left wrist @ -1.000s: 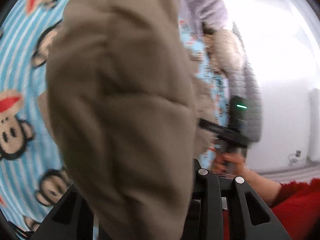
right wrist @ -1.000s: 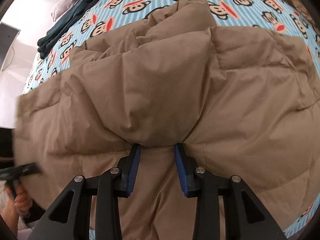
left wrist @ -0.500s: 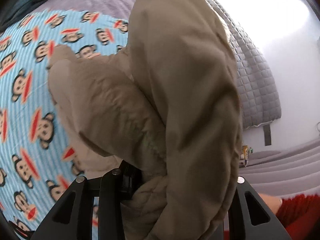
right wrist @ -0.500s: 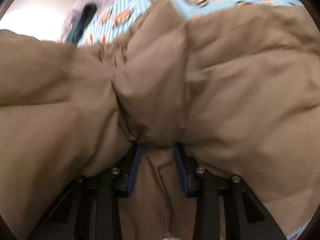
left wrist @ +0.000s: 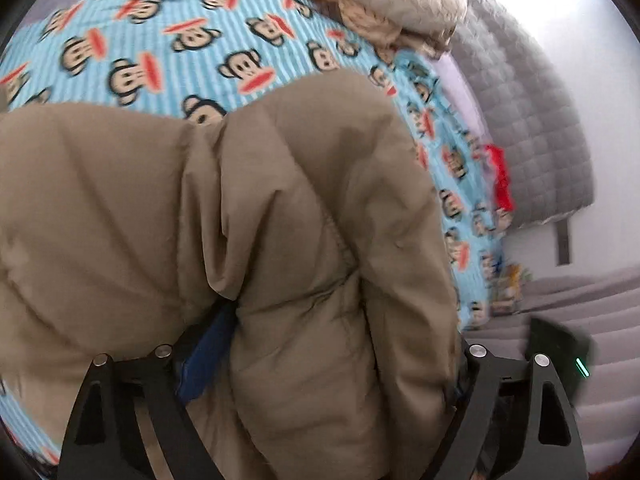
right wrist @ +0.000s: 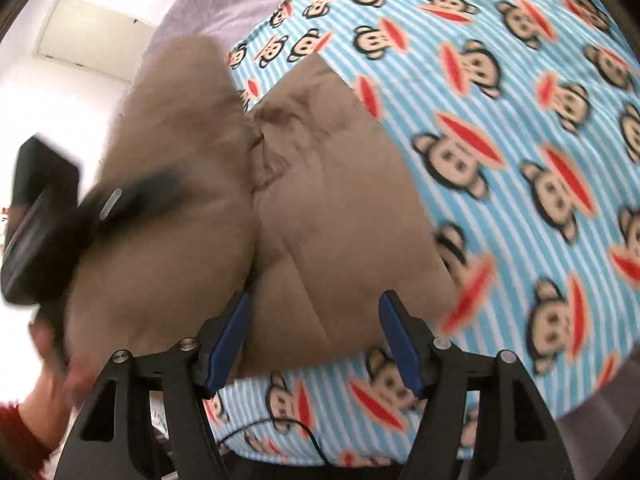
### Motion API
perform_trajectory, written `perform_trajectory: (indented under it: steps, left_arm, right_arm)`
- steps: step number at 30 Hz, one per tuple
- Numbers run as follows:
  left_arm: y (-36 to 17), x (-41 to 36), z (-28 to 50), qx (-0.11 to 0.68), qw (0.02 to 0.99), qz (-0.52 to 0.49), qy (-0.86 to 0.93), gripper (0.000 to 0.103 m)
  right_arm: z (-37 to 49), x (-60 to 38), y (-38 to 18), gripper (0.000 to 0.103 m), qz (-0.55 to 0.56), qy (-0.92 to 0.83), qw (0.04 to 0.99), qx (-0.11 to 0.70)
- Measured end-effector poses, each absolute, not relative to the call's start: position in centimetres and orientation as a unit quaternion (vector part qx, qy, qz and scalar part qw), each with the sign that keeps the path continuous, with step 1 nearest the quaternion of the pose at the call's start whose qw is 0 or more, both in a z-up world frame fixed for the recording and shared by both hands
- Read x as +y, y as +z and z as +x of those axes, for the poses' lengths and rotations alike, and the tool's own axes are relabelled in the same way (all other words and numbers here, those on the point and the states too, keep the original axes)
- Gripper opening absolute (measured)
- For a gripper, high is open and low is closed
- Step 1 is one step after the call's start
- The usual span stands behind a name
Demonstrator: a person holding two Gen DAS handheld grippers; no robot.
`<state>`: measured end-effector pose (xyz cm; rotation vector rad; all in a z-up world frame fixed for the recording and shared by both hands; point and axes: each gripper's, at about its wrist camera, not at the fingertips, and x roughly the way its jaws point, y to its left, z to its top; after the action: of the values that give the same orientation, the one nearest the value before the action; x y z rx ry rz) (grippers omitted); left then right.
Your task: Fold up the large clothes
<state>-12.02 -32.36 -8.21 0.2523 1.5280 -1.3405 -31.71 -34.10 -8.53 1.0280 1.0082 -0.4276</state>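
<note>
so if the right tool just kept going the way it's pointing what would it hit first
Most likely the tan padded coat. The right tool has its jaws opening, and the coat's near edge lies between them, straight ahead. Just short of that edge the monkey-print sheet shows, so depth is hard to judge.

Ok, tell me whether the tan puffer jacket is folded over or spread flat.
Folded over: in the right wrist view the tan puffer jacket lies doubled on the monkey-print sheet, one thick layer over another, with a crease between.

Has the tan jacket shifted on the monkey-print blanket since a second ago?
Yes. In the right wrist view the tan jacket now covers only the left part of the monkey-print blanket, folded toward that side.
</note>
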Motion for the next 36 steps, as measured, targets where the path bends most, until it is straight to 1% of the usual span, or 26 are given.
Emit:
perform_trajectory:
  steps: [2,4,7,10,12,13,14,15,17,19,21,24,29,30,31,32,33,36]
  left_arm:
    - [-8.7,-34.3,-13.2,0.634,0.520,0.137,-0.555,0.087]
    - [-9.0,-35.5,-13.3,0.632,0.521,0.153,-0.553,0.087]
    - [-9.1,-35.5,-13.4,0.633,0.518,0.171,-0.550,0.087]
    - [-8.6,-35.7,-13.4,0.630,0.515,0.195,-0.547,0.087]
    - [-6.7,-35.5,-13.3,0.620,0.519,0.190,-0.558,0.087]
    - [-5.3,-34.9,-13.0,0.608,0.525,0.182,-0.568,0.087]
    - [-3.8,-34.3,-12.6,0.589,0.540,0.179,-0.574,0.087]
    - [-2.6,-33.7,-12.2,0.570,0.559,0.179,-0.575,0.087]
    - [-0.5,-31.7,-10.9,0.522,0.617,0.185,-0.559,0.087]
    - [0.2,-29.2,-8.8,0.494,0.674,0.180,-0.519,0.087]
    - [-0.9,-27.4,-6.4,0.509,0.701,0.166,-0.471,0.087]
    - [-4.7,-26.9,-3.9,0.549,0.706,0.168,-0.415,0.087]
    - [-9.1,-32.1,-6.3,0.531,0.699,0.227,-0.422,0.087]
    - [-9.8,-33.2,-6.8,0.532,0.696,0.232,-0.423,0.088]
    - [-10.4,-34.2,-7.1,0.535,0.693,0.235,-0.423,0.092]
    - [-11.1,-35.2,-7.5,0.537,0.691,0.238,-0.422,0.095]
    - [-11.5,-36.2,-8.0,0.533,0.693,0.247,-0.418,0.095]
    - [-11.9,-37.6,-9.0,0.525,0.693,0.267,-0.415,0.095]
  right_arm:
    - [-33.1,-32.8,-7.9,0.082,0.468,-0.176,0.741,0.448]
    - [-34.1,-31.9,-7.0,0.082,0.470,-0.155,0.752,0.436]
    - [-33.0,-29.8,-6.3,0.082,0.465,-0.127,0.770,0.418]
    - [-29.8,-29.2,-7.1,0.082,0.454,-0.135,0.778,0.414]
    - [-28.8,-29.7,-8.1,0.081,0.460,-0.167,0.768,0.412]
    - [-28.6,-30.3,-8.7,0.074,0.472,-0.187,0.760,0.406]
    - [-28.5,-30.9,-9.3,0.046,0.488,-0.191,0.753,0.398]
    - [-28.7,-31.3,-9.7,0.027,0.496,-0.202,0.748,0.393]
    - [-29.3,-31.8,-10.1,0.027,0.502,-0.219,0.744,0.384]
    - [-30.2,-32.3,-11.0,0.027,0.516,-0.229,0.733,0.380]
    - [-31.2,-32.5,-12.3,0.027,0.543,-0.232,0.716,0.373]
    - [-32.0,-32.9,-14.0,0.027,0.564,-0.233,0.701,0.369]
    - [-32.7,-33.7,-16.5,0.028,0.572,-0.241,0.694,0.365]
    - [-33.3,-34.2,-16.9,0.028,0.575,-0.243,0.693,0.362]
    - [-33.6,-34.5,-17.2,0.029,0.576,-0.245,0.692,0.358]
    - [-34.1,-35.0,-17.7,0.032,0.581,-0.246,0.692,0.352]
    - [-34.5,-35.3,-18.1,0.035,0.589,-0.241,0.688,0.349]
    - [-35.7,-36.5,-18.0,0.036,0.615,-0.234,0.668,0.348]
